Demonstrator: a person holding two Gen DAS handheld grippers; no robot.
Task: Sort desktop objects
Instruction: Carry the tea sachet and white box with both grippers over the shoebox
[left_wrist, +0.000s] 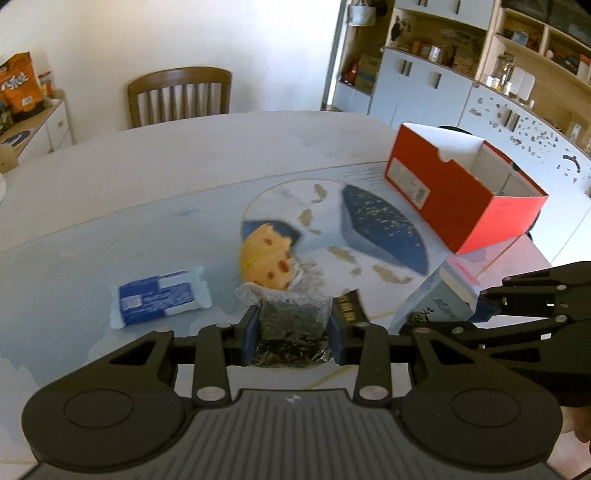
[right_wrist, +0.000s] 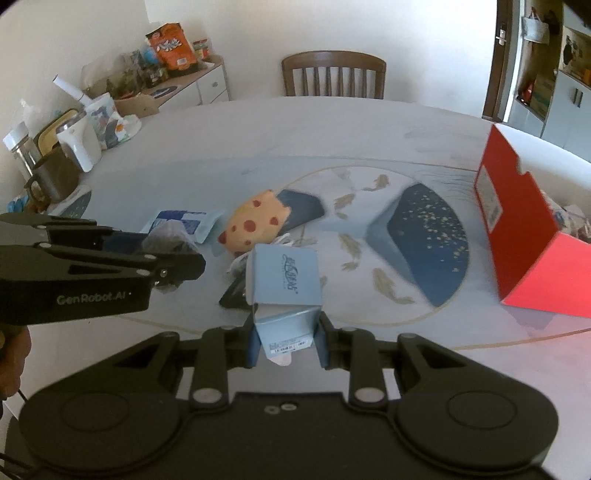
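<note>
A dark crinkly packet sits clamped in the left tongs at lower centre. The right tongs are clamped on a pale blue carton. Beyond on the bench: blue tissue pack, spotted yellow pouch, then the red box at upper right.

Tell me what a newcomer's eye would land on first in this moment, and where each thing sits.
The open red box at the table's right edge stands out most. Next come the two loaded grippers: the left gripper shut on a clear packet of dark flakes, the right gripper shut on a light blue carton. Between them, on the patterned mat, lies a yellow red-spotted plush.
</note>
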